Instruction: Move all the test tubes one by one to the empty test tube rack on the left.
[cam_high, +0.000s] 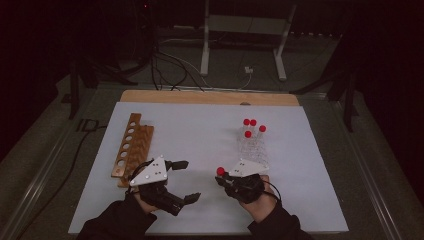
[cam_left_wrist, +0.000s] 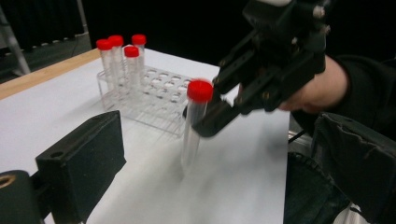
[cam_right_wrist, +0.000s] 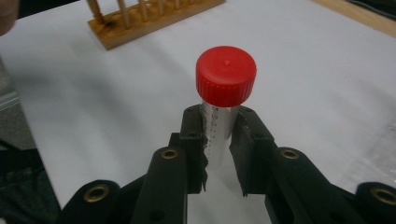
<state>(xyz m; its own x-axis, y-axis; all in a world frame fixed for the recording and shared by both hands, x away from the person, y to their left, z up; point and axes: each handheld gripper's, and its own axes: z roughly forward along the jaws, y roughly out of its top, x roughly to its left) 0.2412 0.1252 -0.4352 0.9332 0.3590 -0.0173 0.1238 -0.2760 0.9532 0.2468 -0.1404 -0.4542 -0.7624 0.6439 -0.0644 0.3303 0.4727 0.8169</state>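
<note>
White table, wide and well lit. Wooden rack at its left side, lying flat; clear plastic rack at the right, four red-capped tubes standing at its far end. Left gripper near the front edge, jaws spread wide, holding nothing. Right gripper clamped around a red-capped tube, upright, just above the table between the racks.
</note>
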